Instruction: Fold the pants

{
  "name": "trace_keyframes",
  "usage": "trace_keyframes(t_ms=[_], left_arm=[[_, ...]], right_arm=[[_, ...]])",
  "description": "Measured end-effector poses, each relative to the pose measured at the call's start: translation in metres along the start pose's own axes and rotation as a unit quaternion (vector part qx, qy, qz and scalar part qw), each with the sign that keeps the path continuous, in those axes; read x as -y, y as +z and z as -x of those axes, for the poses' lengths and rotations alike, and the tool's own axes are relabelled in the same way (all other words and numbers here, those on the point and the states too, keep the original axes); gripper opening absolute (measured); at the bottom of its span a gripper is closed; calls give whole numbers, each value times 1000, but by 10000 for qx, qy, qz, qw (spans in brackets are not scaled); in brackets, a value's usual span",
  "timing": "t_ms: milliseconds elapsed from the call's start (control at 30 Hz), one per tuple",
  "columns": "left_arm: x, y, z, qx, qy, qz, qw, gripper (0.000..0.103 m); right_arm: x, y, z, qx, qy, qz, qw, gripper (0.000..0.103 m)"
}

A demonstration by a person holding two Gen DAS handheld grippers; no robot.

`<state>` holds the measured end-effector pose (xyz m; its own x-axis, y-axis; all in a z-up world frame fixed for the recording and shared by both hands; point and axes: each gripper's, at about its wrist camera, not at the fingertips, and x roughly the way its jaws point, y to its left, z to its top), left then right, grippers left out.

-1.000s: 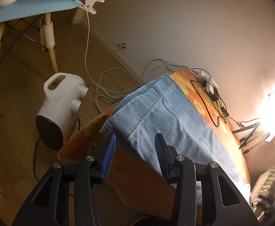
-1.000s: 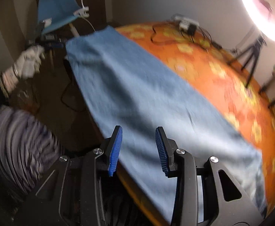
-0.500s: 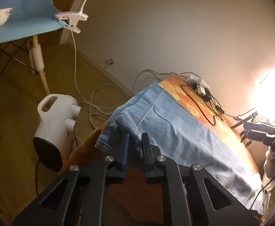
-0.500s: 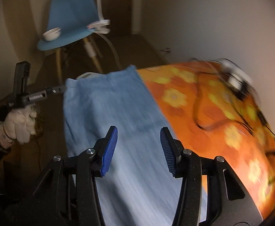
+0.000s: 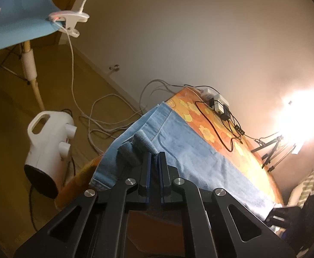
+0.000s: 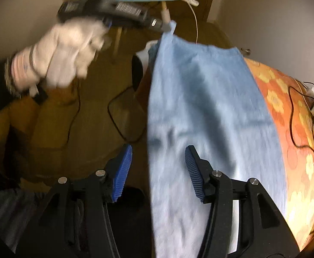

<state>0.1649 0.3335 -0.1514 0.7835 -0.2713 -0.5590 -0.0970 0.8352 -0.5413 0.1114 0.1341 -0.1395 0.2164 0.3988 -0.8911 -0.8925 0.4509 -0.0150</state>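
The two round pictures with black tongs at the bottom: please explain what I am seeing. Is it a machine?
No robot: a person holds one hand tool in each hand, with a camera on each looking along its fingers. The left camera shows the left gripper shut on a corner of the blue pants, which lie on a table with an orange flowered cloth. The right camera shows the right gripper open over the pants' near edge, having just been opening, pressing nothing. The gloved left hand is visible there too.
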Motion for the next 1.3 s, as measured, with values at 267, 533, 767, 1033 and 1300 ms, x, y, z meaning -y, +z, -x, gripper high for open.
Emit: trace_keyframes(t_ms=[267,533,767,1033,1300], left_arm=[[9,3,4,43,-5,-12,10000,4],[11,1,11,42,155,-182,9997,4],[-6,1,32,-285,597,-499,9966,6],[37,24,14,-581,770,-1230,9877,7],[121,26,-74,-1231,377,-1881,9737,17]], right_arm=[[21,-12,15,-156,-445,-345,9983,4],[44,-2,40,95,-210,-764,9968,3],[78,-34,61,147,-326,-948,9949,32],[189,-114,84,-4,-716,-1992,9773,49],[231,-171,71,-220,-225,-2319,9722,55]])
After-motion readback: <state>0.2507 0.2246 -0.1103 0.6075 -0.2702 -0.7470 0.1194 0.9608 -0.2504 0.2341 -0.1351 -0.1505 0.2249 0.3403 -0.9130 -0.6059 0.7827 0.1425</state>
